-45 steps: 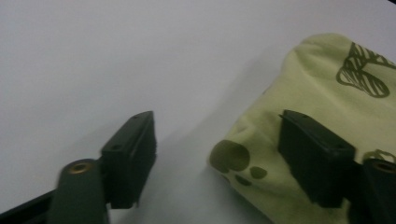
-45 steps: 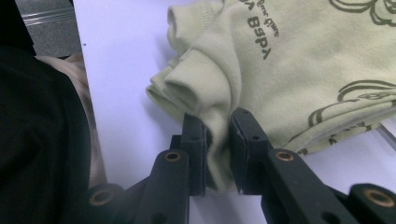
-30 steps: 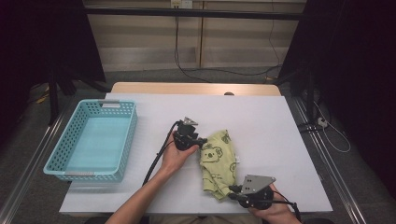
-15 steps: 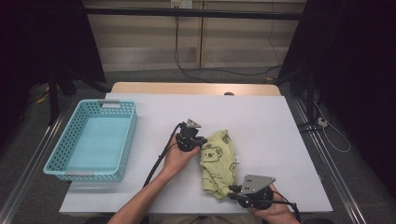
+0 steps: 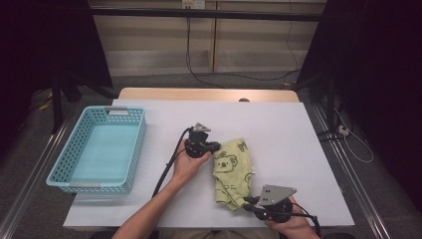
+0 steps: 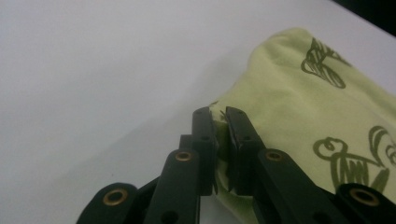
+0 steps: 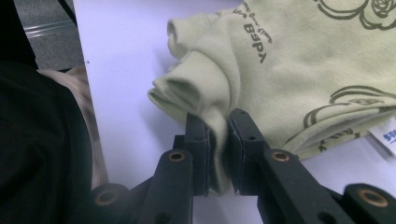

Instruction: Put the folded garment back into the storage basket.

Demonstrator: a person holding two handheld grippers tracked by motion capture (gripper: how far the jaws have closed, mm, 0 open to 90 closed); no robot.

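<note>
A pale green garment (image 5: 232, 172) with dark koala prints lies crumpled on the white table (image 5: 278, 129). My left gripper (image 5: 215, 148) has just closed its jaws on the garment's upper left edge, and the cloth (image 6: 299, 107) is pinched between the pads (image 6: 220, 140). My right gripper (image 5: 247, 203) stays shut on a ribbed cuff or hem at the garment's near end (image 7: 205, 88), the fabric squeezed between its jaws (image 7: 219, 135). A white label (image 7: 385, 135) sticks out from the garment's folded edge.
A light blue plastic basket (image 5: 130, 149) stands on the table's left part, nothing inside it that I can see. Black cables trail from both grippers. The table's front edge is just behind my right hand (image 5: 293, 226).
The left gripper's jaws have shut on the garment's edge and the hand shifted slightly toward the cloth. The right gripper has kept its place and its grip.
</note>
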